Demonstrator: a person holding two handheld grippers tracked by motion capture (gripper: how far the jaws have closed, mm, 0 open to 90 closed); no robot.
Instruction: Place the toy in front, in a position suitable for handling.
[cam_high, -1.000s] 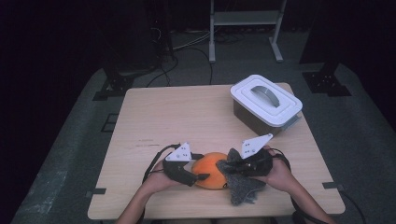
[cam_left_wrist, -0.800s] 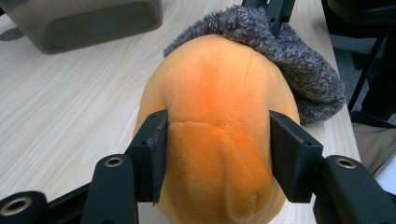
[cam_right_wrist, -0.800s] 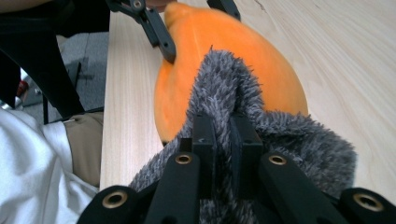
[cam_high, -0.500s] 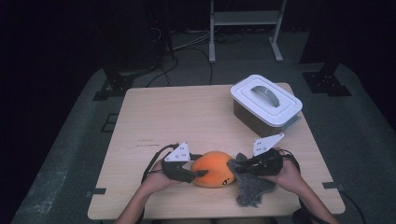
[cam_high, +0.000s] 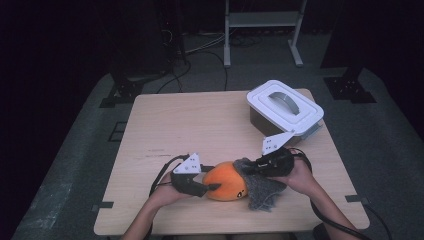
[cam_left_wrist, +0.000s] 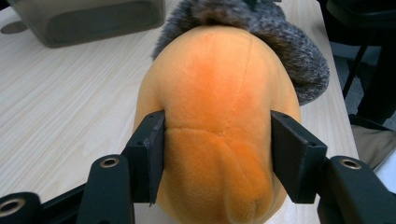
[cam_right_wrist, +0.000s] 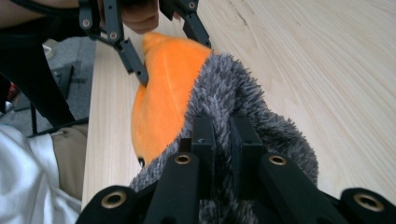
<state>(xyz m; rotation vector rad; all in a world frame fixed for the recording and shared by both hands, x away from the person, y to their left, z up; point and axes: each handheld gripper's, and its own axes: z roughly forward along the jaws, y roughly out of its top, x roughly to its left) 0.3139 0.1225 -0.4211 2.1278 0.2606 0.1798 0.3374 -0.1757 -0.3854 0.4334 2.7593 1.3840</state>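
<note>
Near the table's front edge (cam_high: 150, 220), my left gripper (cam_left_wrist: 217, 154) clamps the orange plush toy (cam_left_wrist: 219, 107), its jaws having just widened slightly; my right gripper (cam_right_wrist: 223, 135), closed, pinches the grey fuzzy cover (cam_right_wrist: 243, 102). Pull slowly, keeping the toy braced.

No text, label, brand, number or sign can be read in these pictures. The table (cam_high: 200, 125) has a faint dark mark on the wood near its left side, but it is too small to read.
</note>
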